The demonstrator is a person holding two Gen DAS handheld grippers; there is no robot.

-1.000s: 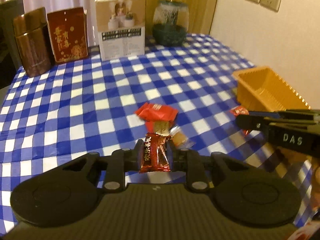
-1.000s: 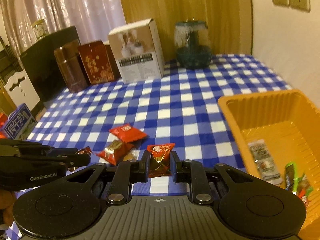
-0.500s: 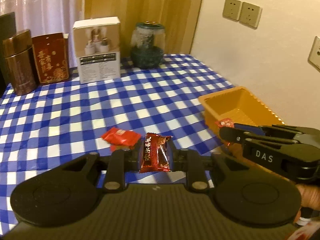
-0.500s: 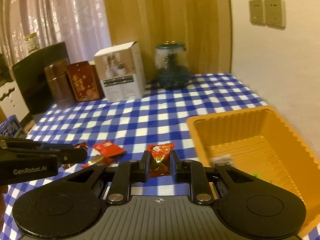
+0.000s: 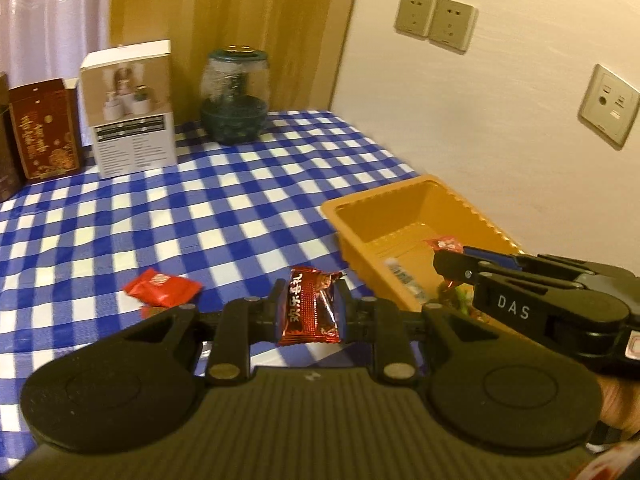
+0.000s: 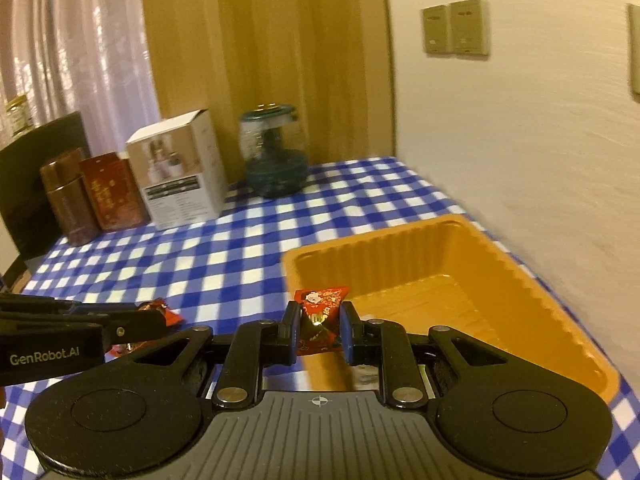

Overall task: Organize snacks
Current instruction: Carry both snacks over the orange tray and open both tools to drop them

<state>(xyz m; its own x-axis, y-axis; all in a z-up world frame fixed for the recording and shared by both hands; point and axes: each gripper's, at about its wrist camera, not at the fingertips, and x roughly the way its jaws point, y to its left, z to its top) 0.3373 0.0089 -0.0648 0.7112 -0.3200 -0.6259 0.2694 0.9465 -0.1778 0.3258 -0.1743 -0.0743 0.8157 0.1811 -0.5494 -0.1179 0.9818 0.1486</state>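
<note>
Two tools (image 5: 308,312) (image 6: 320,330), each with one snack. One red packet (image 5: 162,293) on the desk (image 5: 200,208). One orange tray (image 5: 400,216). One jar (image 5: 234,96), one white box (image 5: 130,108), one red box (image 5: 42,128), three wall sockets (image 5: 434,20).

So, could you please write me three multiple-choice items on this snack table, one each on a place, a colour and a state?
1. Where does the loose red snack packet lie?
A. on the checked tablecloth
B. in the tray
C. on the white box

2. What colour is the tray?
A. green
B. orange
C. white

3. What is the left gripper doing?
A. standing open and empty
B. gripping the glass jar
C. shut on a dark red candy packet

Answers: 1 A, the packet rests flat on the cloth left of the tray. 2 B, its ribbed walls are orange. 3 C, both pads press the wrapper's sides.
</note>
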